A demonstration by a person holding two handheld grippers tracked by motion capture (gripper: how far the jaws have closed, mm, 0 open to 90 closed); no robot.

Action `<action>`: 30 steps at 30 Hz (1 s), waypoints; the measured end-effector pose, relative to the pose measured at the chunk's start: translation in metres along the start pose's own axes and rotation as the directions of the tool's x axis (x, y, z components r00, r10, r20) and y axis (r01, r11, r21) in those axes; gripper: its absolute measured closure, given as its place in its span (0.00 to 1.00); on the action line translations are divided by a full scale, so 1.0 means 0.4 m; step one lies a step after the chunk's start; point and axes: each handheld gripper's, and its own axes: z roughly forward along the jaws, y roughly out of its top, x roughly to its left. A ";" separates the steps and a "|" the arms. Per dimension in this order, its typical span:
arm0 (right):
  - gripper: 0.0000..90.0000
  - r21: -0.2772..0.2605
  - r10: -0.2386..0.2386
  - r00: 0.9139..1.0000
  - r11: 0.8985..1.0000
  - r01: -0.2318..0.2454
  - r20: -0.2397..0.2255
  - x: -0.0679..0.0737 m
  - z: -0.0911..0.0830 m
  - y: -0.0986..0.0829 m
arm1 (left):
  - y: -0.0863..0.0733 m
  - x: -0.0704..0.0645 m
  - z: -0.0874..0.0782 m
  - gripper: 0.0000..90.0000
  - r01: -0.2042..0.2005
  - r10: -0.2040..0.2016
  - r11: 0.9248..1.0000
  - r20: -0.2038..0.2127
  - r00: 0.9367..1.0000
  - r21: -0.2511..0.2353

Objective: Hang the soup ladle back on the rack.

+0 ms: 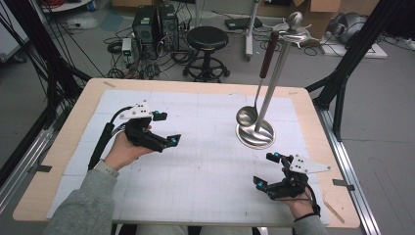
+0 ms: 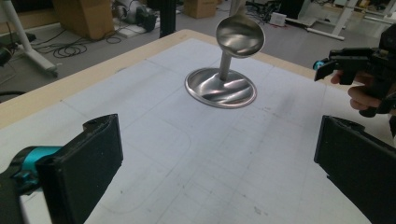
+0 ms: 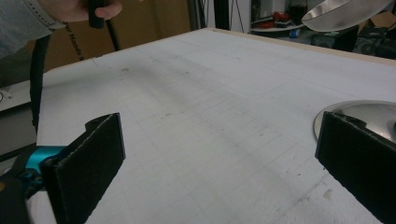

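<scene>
A steel stand (image 1: 268,83) rises from its round base (image 1: 254,135) at the right middle of the white mat. From its top hangs a ladle with a dark red handle (image 1: 267,55), its bowl (image 1: 246,116) just above the base. My left gripper (image 1: 166,128) is held open over the mat's left half and faces the stand. My right gripper (image 1: 265,170) is open near the front right, a little in front of the base. The left gripper view shows the ladle bowl (image 2: 240,36) over the stand base (image 2: 220,88) and nothing between the wide jaws (image 2: 217,172). The right gripper (image 3: 215,168) holds nothing.
A white gridded mat (image 1: 205,166) covers the wooden table (image 1: 73,122). Behind the table stand a black stool (image 1: 208,39), computer towers (image 1: 154,24) and loose cables. Black frame posts (image 1: 350,54) flank the table. The other gripper (image 2: 355,65) shows at the right of the left gripper view.
</scene>
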 end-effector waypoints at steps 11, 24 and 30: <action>0.01 0.000 0.000 1.000 1.000 0.000 0.003 0.000 0.005 0.002 | -0.070 0.004 -0.048 0.02 0.002 -0.001 1.000 -0.027 1.000 0.018; 0.01 -0.006 0.001 1.000 1.000 -0.001 0.010 0.001 0.001 0.004 | -0.094 -0.007 -0.078 0.02 -0.015 0.016 1.000 -0.049 0.999 0.016; 0.01 -0.005 -0.001 1.000 1.000 0.001 0.011 0.000 0.000 0.004 | -0.123 -0.003 -0.102 0.02 -0.019 0.018 1.000 -0.072 0.997 -0.007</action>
